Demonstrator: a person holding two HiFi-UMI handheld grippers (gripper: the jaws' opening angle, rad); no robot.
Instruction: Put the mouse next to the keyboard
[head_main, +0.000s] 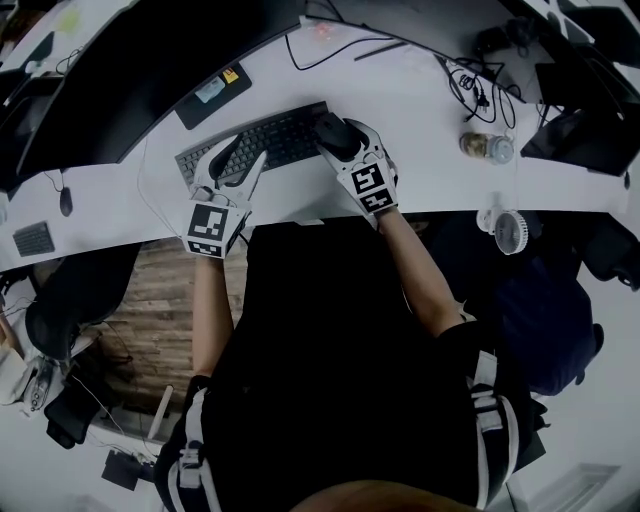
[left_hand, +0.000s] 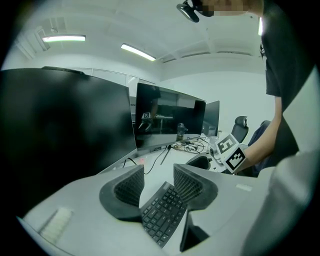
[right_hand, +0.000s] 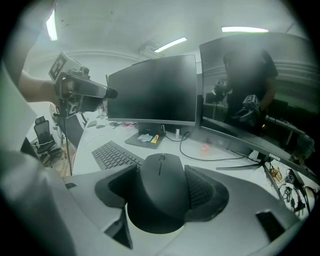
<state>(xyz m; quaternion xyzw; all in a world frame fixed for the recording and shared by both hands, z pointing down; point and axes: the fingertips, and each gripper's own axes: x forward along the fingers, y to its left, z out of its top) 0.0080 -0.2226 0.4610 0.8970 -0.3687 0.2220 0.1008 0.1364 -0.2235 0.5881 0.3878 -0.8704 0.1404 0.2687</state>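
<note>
right hand-held gripper (right_hand: 160, 176) clamps mouse (right_hand: 160, 202) — just beside keyboard (right_hand: 114, 155).

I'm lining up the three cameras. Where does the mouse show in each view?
Head view: mouse top centre, at the keyboard's right end.
Left gripper view: dark hump at centre right, likely the mouse.
Right gripper view: bottom centre, in the right claw.
Shared landmark: the keyboard, in all three.

Black, rounded mouse (right_hand: 160, 200), scroll wheel pointing away, is clamped between the right gripper's (head_main: 338, 140) pads, upper centre of the head view, just at the right end of the black keyboard (head_main: 262, 146), which lies flat and slanted on the white counter (head_main: 420, 110)
</note>
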